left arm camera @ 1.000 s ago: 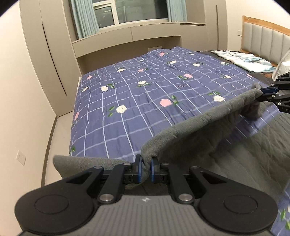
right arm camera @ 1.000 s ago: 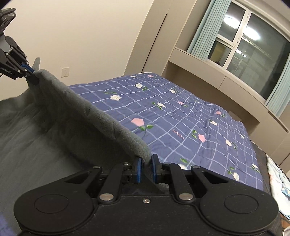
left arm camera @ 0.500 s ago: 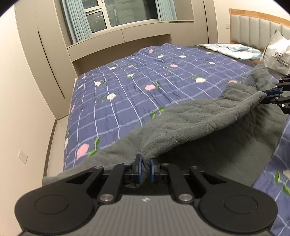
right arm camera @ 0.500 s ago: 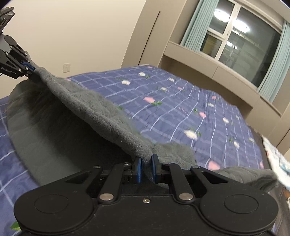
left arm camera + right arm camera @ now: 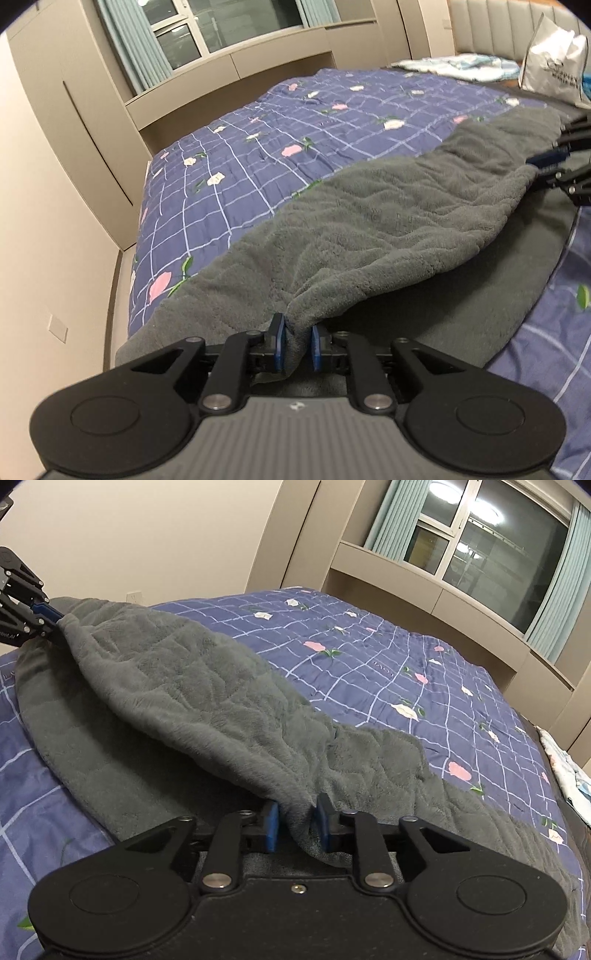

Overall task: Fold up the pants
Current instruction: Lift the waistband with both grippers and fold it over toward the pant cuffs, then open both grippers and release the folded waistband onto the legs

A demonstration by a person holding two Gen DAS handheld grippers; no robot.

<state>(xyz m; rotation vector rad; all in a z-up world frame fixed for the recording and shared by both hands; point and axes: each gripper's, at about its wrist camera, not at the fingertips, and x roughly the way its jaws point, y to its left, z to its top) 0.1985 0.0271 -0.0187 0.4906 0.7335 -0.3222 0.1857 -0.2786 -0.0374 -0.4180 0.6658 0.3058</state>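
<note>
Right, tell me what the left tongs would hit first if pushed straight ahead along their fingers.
The grey fleece pants. Their gathered edge already sits between the opening jaws of the left tongs, and the folded-over layer lies directly ahead. Beyond it comes the blue floral quilt, though depth is hard to judge.

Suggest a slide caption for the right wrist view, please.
Right gripper opening around a fold of grey fleece pants laid over a floral bedspread.

The left gripper (image 5: 297,349) is matte black with two round discs, silver pivot screws and blue-faced fingers (image 5: 277,341); its housing is ribbed grey. The right gripper (image 5: 297,827) matches, with a speckled black housing and one brass screw.
</note>
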